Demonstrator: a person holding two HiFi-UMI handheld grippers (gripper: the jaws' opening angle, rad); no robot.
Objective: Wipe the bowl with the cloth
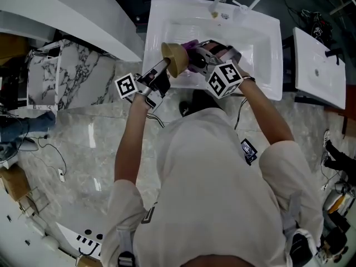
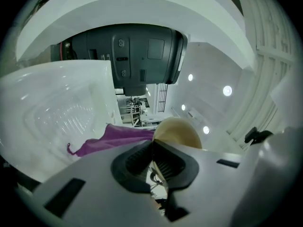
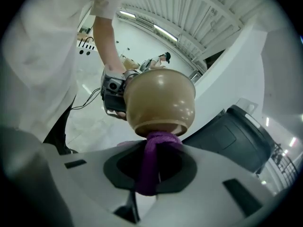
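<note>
Over white sink [image 1: 267, 32], left gripper [image 2: 154, 148] pinches glossy tan bowl [image 3: 161, 100] — right gripper [image 3: 158, 152] clamps purple cloth [image 3: 163, 138] against it.

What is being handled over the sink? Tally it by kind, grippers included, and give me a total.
bowl: 1 (tan)
cloth: 1 (purple)
grippers: 2, the left gripper with jaws on the bowl's rim, the right gripper with jaws on the cloth
Total: 4
</note>
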